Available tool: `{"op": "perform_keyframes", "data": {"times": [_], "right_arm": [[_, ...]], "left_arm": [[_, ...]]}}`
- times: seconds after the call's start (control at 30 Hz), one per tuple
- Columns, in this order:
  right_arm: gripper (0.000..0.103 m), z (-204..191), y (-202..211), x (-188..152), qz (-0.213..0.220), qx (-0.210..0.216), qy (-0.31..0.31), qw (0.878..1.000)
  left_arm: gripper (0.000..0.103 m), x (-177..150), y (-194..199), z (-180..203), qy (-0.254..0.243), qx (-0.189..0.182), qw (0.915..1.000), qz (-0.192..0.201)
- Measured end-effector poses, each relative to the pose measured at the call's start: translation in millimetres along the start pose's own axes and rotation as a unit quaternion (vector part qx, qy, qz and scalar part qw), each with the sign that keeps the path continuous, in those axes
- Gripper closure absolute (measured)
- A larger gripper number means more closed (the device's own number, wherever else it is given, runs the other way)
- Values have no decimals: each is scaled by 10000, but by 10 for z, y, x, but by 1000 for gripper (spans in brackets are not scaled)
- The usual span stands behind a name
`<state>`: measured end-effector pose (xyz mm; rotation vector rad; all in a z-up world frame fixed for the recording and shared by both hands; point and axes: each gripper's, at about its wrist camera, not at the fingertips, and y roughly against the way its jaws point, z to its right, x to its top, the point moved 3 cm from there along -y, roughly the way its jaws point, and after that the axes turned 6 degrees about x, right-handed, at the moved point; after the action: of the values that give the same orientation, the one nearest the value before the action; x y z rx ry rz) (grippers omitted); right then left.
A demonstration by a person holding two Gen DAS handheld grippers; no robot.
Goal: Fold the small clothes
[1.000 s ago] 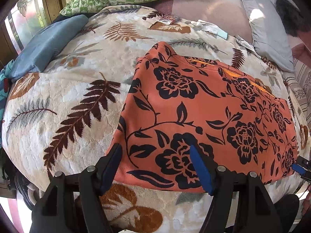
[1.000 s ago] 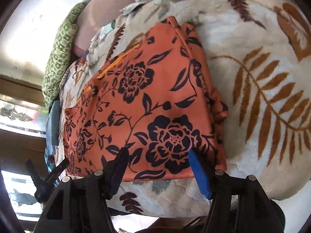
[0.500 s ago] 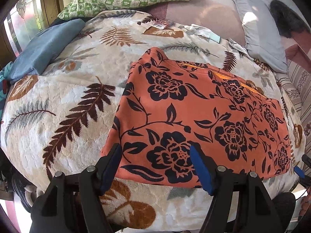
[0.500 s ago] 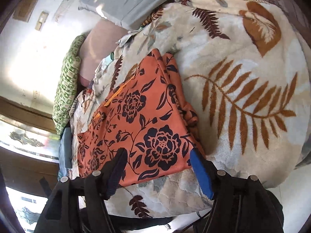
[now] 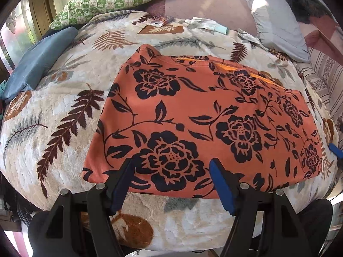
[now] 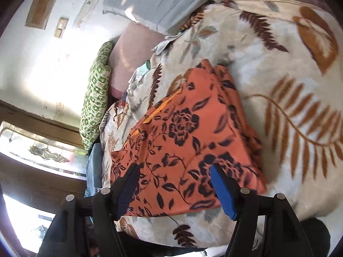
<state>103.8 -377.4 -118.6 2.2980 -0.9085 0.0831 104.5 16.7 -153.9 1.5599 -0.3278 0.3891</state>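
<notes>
Fingers of both the left gripper [image 5: 171, 171] and right gripper [image 6: 173, 175] hang released above the folded orange floral garment [image 5: 203, 115].

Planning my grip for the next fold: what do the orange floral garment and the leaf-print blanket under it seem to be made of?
Orange floral garment: looks like a thin, smooth, matte knit or light woven cloth; it lies flat with crisp folded edges and no sheen. Leaf-print blanket: seems a plush fleece, matte and deep-piled; its surface shows a soft, embossed, tufted texture. Fibre cannot be told for either.
</notes>
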Motion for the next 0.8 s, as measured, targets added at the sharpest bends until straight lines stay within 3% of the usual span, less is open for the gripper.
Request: {"op": "perform_keyframes", "data": {"times": [0.13,0.2,0.27,0.37,0.5,0.57,0.63,0.67,0.8], "right_arm": [[31,16,-483,365,-232,-300,323,9988],[31,387,-656,483,-241,-1218,-43,9923],[31,549,-621,497,-52,-936,-563,9940],[31,336,-574,535,-115,-923,-216,9954],[30,43,-667,740,-129,-681,302,9971],[23,170,-818,882,-133,-763,307,9965],[29,559,-983,958,-296,-1251,-194,9915],[29,607,-929,976,-61,-1057,-522,9930],[28,184,-838,1055,66,-865,-202,9960]], "left_arm": [[31,-49,-161,-82,48,118,9996,-246],[30,-21,-109,-101,57,40,9999,-154],[30,53,5,-123,61,-8,9999,157],[28,194,23,-166,180,84,9987,464],[22,202,-380,-197,107,409,9991,-25],[19,185,-362,-191,60,467,9986,233],[19,187,-347,-175,-2,475,9986,240],[19,187,-343,-185,-12,451,9987,233],[16,171,-363,-197,2,400,9987,310]]}}
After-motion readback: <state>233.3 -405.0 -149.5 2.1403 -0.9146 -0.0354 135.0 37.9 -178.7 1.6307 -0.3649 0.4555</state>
